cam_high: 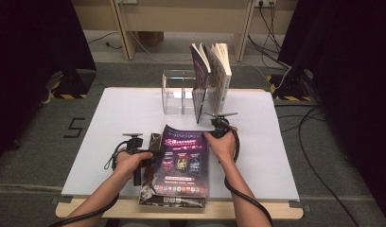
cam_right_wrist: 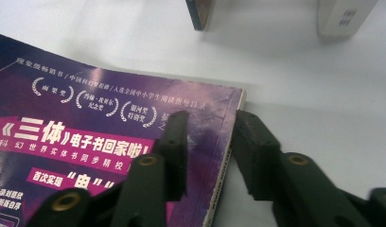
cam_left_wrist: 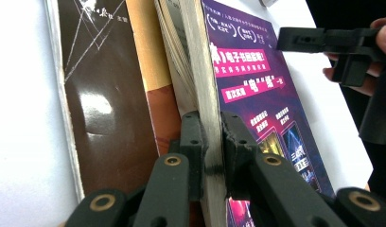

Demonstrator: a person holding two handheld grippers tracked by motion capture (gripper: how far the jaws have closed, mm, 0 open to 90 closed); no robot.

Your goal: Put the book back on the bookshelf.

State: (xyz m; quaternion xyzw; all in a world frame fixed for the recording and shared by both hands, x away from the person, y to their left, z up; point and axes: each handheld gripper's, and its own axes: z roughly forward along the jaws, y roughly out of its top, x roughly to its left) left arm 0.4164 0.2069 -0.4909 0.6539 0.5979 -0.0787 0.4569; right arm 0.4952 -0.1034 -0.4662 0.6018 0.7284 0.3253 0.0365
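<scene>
**Lifting the purple-covered book off the stack**

Near edge of the white tabletop: purple-covered book lying atop a dark-covered book, long axis running away from the person, title end toward the far side. Left gripper clenched on the purple book's left page edge, pads pressing both faces. Right gripper straddling the far right corner, one jaw over the cover, one beyond the edge, not yet pressing; nothing gripped. Best handled by seating the right pads deep on the corner before raising, keeping both ends level so the pages stay shut. Farther off: clear acrylic holder with upright books standing in it, spines vertical.
</scene>
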